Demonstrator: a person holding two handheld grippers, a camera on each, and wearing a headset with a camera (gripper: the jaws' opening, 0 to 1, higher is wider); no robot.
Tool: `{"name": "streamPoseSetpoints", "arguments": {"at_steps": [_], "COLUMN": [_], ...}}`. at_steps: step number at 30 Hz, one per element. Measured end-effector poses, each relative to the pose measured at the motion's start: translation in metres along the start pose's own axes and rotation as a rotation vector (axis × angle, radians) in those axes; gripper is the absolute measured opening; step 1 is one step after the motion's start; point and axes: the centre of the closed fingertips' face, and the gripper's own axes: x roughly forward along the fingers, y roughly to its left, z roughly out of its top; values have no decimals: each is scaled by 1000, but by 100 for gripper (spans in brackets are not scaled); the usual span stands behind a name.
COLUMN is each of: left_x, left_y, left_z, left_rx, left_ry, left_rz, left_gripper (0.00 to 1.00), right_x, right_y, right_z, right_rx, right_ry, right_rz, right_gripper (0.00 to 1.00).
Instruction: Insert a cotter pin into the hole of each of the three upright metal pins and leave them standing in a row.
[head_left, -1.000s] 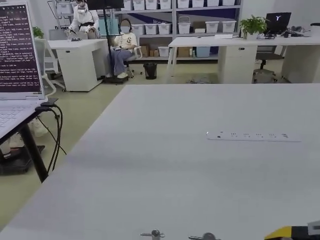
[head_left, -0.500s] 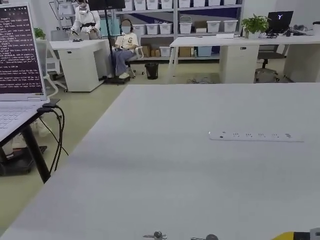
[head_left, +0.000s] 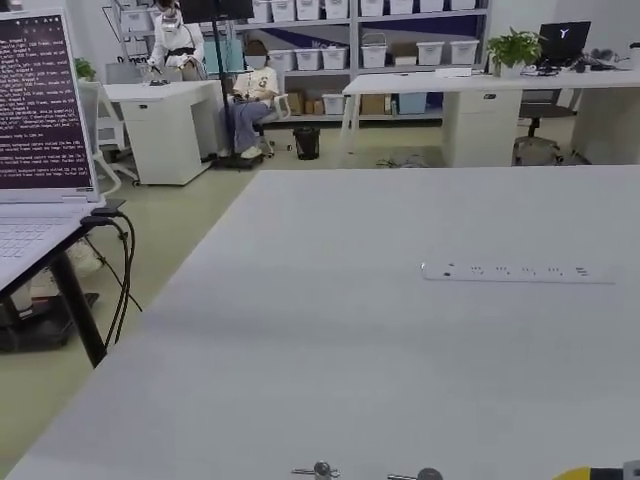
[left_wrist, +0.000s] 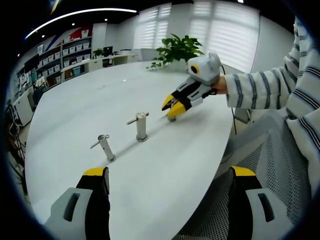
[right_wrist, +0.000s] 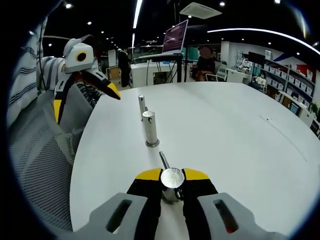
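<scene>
Three upright metal pins stand in a row near the table's front edge, each with a cotter pin through its top. In the left gripper view the nearest pin (left_wrist: 106, 148) and the middle pin (left_wrist: 142, 126) stand free. My right gripper (left_wrist: 172, 111) is shut on the far pin. In the right gripper view that pin (right_wrist: 172, 180) sits between the shut yellow jaws of my right gripper (right_wrist: 173, 176), with the two other pins (right_wrist: 149, 128) behind it. My left gripper (left_wrist: 168, 172) hangs open and holds nothing, short of the row. Two pin tops (head_left: 320, 469) peek over the head view's bottom edge.
A white power strip (head_left: 517, 272) lies on the white table (head_left: 330, 330) further back. An open laptop (head_left: 40, 110) stands on a stand to the left with cables hanging. A mesh chair (right_wrist: 40, 145) sits at the table's near edge. A potted plant (left_wrist: 177, 48) stands at the table's end.
The head camera has shifted a little; the pin tops and the yellow gripper tip stay at the bottom edge. No thing has visibly moved.
</scene>
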Motion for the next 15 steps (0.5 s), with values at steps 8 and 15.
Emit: {"name": "streamPoseSetpoints", "arguments": {"at_steps": [8,15], "left_x": [1,1], "left_y": [-3,-3], "left_z": [7,9], "left_rx": [-4,-28], "left_ry": [-23,-41], "left_rz": [-6,-11], "left_gripper": [99,99], "right_x": [1,-10], "right_y": [-1,-11], "right_z": [-4,9], "right_rx": [2,96], "right_ry": [30,-31], "right_rz": [-10,-95], "right_gripper": [14,40]}}
